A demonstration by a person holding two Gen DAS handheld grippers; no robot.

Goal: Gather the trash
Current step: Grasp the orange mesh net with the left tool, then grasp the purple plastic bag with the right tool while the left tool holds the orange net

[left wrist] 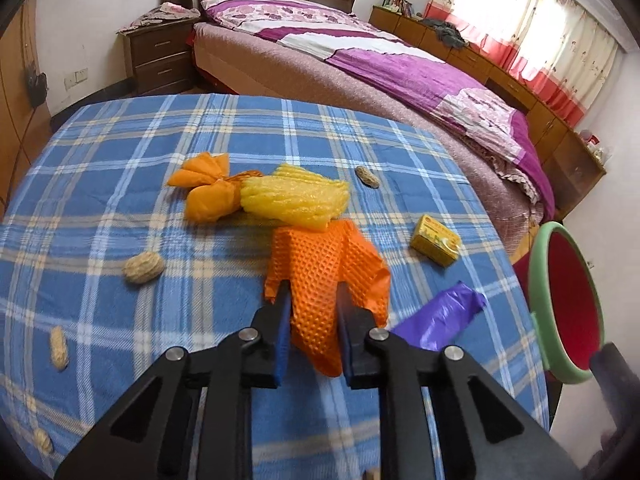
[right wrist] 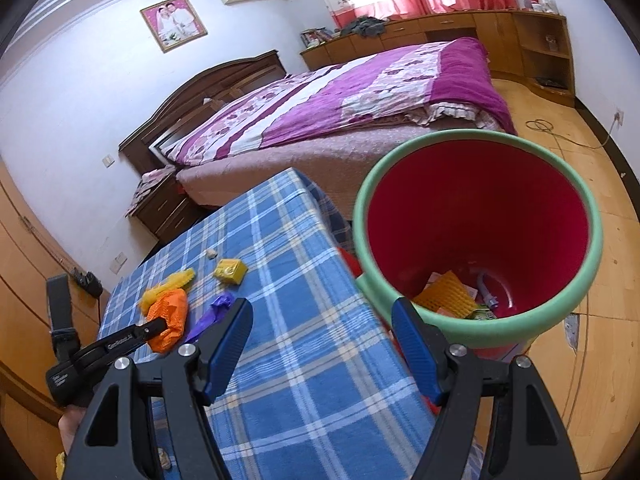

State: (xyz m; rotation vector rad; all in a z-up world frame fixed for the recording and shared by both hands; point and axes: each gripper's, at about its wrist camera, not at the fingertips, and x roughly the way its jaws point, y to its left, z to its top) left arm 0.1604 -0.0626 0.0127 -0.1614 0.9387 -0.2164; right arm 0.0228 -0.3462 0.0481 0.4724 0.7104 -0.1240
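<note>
My left gripper [left wrist: 312, 312] is shut on an orange foam net [left wrist: 328, 264] and holds it over the blue plaid table [left wrist: 160, 128]; it also shows in the right wrist view [right wrist: 168, 320]. On the table lie a yellow foam net [left wrist: 296, 196], an orange cloth bundle [left wrist: 208, 188], a purple wrapper [left wrist: 440, 316], a small yellow box [left wrist: 436, 240] and several peanuts [left wrist: 142, 268]. My right gripper [right wrist: 324, 320] is open and empty, between the table edge and the red bin with a green rim [right wrist: 596, 240], which holds some trash [right wrist: 448, 292].
A bed with a purple cover [right wrist: 360, 100] stands behind the table. A nightstand [left wrist: 160, 56] is at the bed's head. Wooden cabinets [left wrist: 520, 92] run under the window. A cable [right wrist: 560, 136] lies on the wooden floor.
</note>
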